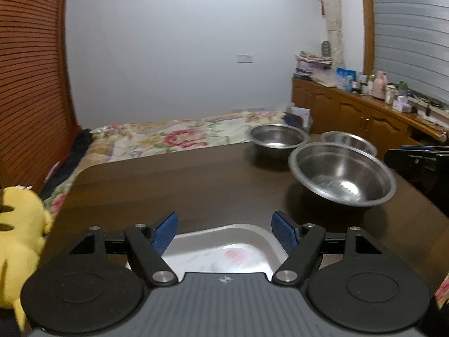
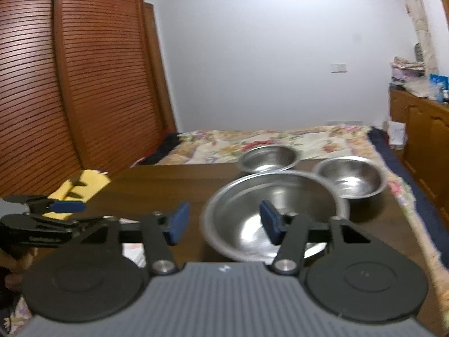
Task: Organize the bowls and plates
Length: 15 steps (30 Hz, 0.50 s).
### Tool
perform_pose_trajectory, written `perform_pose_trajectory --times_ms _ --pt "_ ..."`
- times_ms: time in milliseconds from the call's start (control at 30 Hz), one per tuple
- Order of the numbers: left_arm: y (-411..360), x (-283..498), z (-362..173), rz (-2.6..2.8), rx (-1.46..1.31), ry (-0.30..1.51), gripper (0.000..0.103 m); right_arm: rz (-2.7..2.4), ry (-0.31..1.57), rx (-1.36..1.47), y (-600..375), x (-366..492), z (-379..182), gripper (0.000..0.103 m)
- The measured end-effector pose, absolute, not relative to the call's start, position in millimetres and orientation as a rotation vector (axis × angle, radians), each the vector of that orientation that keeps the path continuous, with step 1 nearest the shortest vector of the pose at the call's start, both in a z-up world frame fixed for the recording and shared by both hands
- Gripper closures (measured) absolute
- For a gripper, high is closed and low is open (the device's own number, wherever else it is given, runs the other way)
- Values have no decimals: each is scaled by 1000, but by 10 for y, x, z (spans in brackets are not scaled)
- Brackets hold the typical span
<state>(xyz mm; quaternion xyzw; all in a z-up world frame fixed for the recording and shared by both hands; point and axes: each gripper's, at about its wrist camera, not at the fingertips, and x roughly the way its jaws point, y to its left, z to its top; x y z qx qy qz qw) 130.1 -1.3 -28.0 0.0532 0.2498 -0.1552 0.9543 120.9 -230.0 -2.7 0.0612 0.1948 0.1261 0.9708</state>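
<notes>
Plate [image 1: 224, 248] half hidden under tool [image 1: 224, 231]

Your left gripper [image 1: 224, 231]: hanging with jaws apart over a square plate [image 1: 224, 250] at the table's [image 1: 168, 185] near edge.
Bowls: three steel bowls [image 1: 342, 177] are sitting near the far right corner.

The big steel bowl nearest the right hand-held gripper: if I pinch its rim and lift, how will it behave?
The big steel bowl looks like thin polished metal, so probably stiff and light for its size. Its glossy wall may slip between the pads. Gripped at one edge, the wide round shape will likely tilt; it already seems to sit slightly tipped on the table.
</notes>
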Motion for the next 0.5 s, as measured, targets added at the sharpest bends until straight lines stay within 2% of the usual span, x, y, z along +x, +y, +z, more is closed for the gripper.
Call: perform_pose_trajectory --times_ms 67,167,500 --pt "-153 1369 -262 -336 101 508 27 225 384 117 -2446 1242 -31 19" --pt "-351 1456 -249 -367 97 509 27 175 373 112 -2627 1294 -64 14" --pt "-790 1805 -236 -444 105 539 27 83 431 143 -2867 1567 -345 12"
